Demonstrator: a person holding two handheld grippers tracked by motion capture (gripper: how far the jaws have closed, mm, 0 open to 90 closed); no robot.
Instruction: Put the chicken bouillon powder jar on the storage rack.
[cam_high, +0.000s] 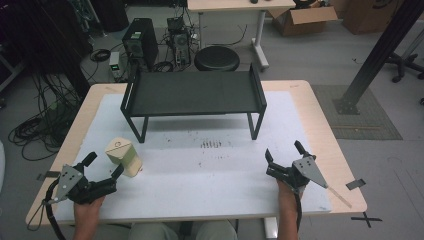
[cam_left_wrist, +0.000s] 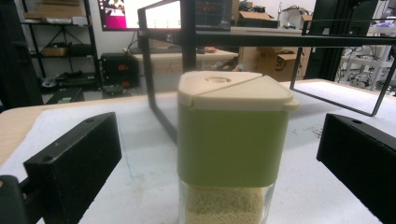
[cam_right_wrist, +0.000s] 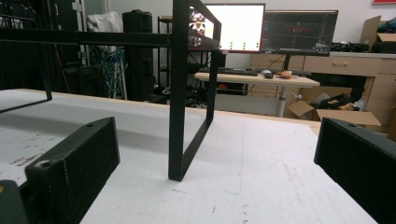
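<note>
A small container with a cream lid, a green body and a clear base of pale grains stands upright on the white mat at the front left. My left gripper is open just behind it. In the left gripper view the container stands centred ahead of the gap, and neither finger touches it. My right gripper is open and empty at the front right of the mat. In the right gripper view its gap faces a leg of the black metal rack.
The black rack stands at the back middle of the white mat, its shelf raised on thin legs. Beyond the table are a black stool, computer towers and floor cables. A dark slanted post rises at the right.
</note>
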